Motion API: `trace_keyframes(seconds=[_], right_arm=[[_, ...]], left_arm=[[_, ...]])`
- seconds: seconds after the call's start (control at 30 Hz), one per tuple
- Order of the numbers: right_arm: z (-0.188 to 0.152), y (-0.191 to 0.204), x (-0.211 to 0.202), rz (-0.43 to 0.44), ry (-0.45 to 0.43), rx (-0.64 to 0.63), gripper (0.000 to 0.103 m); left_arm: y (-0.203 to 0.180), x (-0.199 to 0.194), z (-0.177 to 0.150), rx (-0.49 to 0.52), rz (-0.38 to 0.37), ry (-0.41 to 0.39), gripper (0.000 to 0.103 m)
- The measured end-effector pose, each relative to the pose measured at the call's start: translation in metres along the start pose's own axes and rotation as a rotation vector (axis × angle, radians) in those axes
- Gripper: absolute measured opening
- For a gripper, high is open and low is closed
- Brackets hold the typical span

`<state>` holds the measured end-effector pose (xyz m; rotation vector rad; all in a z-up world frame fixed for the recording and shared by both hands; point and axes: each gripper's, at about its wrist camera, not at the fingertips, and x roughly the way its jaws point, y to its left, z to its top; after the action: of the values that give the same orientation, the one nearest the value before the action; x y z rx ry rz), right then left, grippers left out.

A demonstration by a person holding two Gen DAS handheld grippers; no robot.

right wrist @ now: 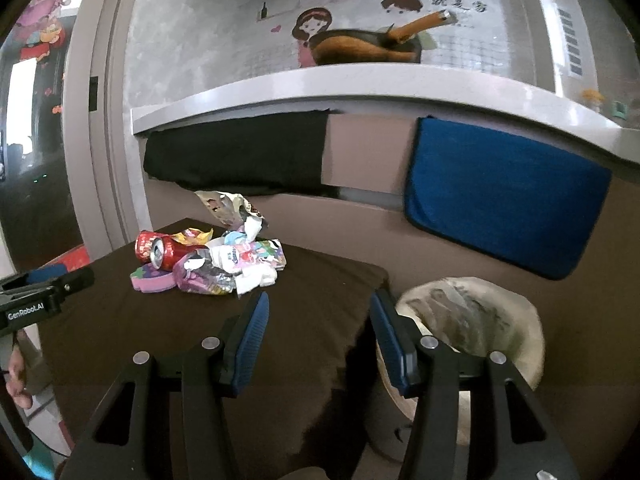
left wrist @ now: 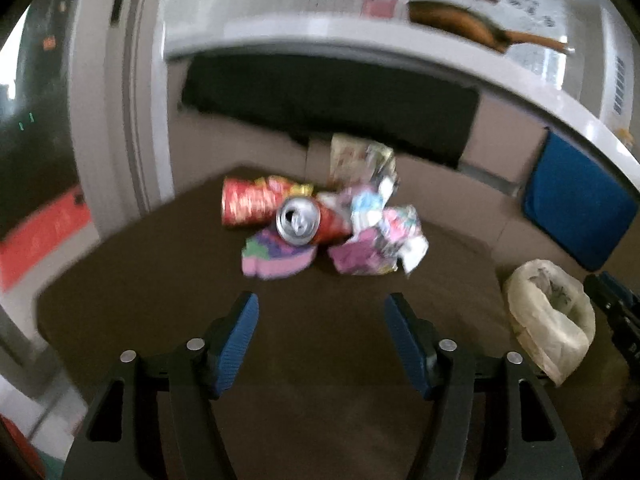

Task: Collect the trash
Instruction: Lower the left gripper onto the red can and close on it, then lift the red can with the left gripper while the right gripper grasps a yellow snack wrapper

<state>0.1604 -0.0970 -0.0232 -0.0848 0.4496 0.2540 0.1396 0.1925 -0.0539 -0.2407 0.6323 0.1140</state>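
Observation:
A heap of trash lies at the far side of the dark brown table: a red drink can on its side, a red tube, a pink and purple wrapper and crumpled colourful packets. My left gripper is open and empty, short of the heap. The same heap shows in the right wrist view, with the can and packets. My right gripper is open and empty, at the table's right edge beside a pale plastic bag. The left gripper shows at the left edge there.
The pale bag stands off the table's right side. Behind the table runs a beige counter front with a black cloth and a blue cloth hung on it. A pan sits on the counter top. A person's hand is at lower left.

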Motion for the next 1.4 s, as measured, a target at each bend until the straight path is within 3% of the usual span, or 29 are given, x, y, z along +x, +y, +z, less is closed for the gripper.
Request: trace_keyframes(seconds=[0.1, 0.37, 0.57, 0.7, 0.77, 0.83, 0.9, 1.0, 1.17, 1.4], right_arm=[[0.002, 0.004, 0.032, 0.002, 0.036, -0.005, 0.050], [-0.006, 0.019, 0.094, 0.038, 0.148, 0.009, 0.050], [-0.014, 0.027, 0.110, 0.051, 0.192, -0.017, 0.049], [-0.014, 0.025, 0.112, 0.031, 0.183, -0.039, 0.049], [-0.015, 0.023, 0.114, 0.029, 0.189, -0.041, 0.049], [-0.016, 0.022, 0.117, 0.039, 0.197, -0.034, 0.049], [-0.016, 0.021, 0.117, 0.048, 0.198, -0.020, 0.049], [-0.017, 0.021, 0.114, 0.053, 0.193, -0.016, 0.049], [-0.021, 0.018, 0.111, 0.041, 0.195, -0.027, 0.049], [-0.019, 0.020, 0.111, 0.079, 0.209, -0.027, 0.049]], left_arm=[[0.014, 0.029, 0.010, -0.045, -0.046, 0.030, 0.062], [0.034, 0.103, 0.084, -0.168, -0.097, -0.041, 0.062], [0.039, 0.162, 0.095, -0.173, 0.007, 0.053, 0.064], [0.042, 0.163, 0.089, -0.201, -0.037, 0.065, 0.067], [0.042, 0.166, 0.083, -0.216, -0.070, 0.101, 0.076], [0.043, 0.171, 0.077, -0.249, -0.121, 0.144, 0.078], [0.044, 0.172, 0.076, -0.270, -0.131, 0.140, 0.075], [0.042, 0.165, 0.081, -0.269, -0.117, 0.099, 0.061], [0.040, 0.150, 0.077, -0.227, -0.116, 0.100, 0.061], [0.043, 0.088, 0.058, -0.153, -0.133, 0.029, 0.061]])
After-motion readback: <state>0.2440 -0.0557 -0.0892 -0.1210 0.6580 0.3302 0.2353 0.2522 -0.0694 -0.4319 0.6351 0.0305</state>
